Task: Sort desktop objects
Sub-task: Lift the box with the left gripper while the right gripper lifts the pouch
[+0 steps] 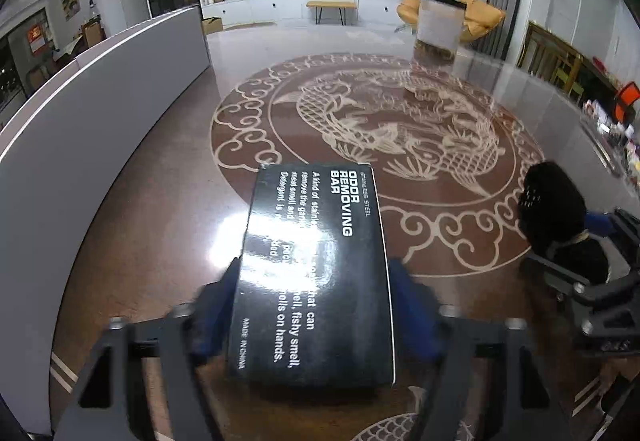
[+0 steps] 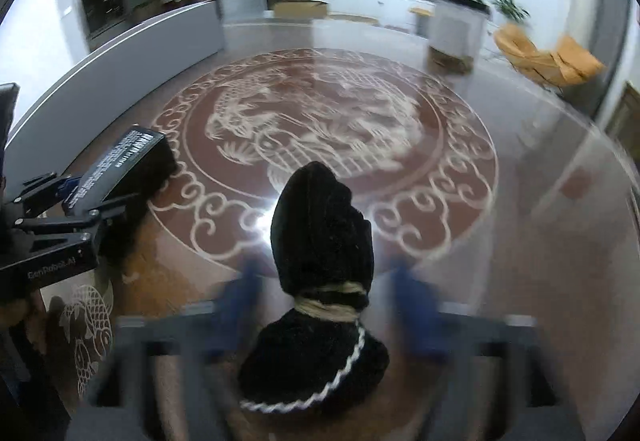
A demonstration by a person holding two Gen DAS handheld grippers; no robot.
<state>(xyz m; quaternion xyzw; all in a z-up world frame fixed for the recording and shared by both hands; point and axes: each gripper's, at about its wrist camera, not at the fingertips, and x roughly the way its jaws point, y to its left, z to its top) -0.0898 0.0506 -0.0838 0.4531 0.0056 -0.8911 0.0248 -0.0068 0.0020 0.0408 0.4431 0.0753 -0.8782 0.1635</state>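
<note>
A black "Odor Removing Bar" box (image 1: 316, 273) lies on the glass table, and my left gripper (image 1: 316, 305) is shut on its two long sides with blue pads. The box also shows at the left of the right wrist view (image 2: 120, 165). A black velvet pouch (image 2: 320, 241) tied with cream cord lies between the blurred blue fingers (image 2: 240, 297) of my right gripper (image 2: 324, 301). The jaws stand wide, apart from the pouch. The pouch also shows at the right of the left wrist view (image 1: 556, 209).
A clear container (image 1: 440, 29) with a dark lid stands at the table's far side, also in the right wrist view (image 2: 456, 37). A grey curved panel (image 1: 80, 113) runs along the left. The table (image 1: 280, 101) bears a round fish pattern.
</note>
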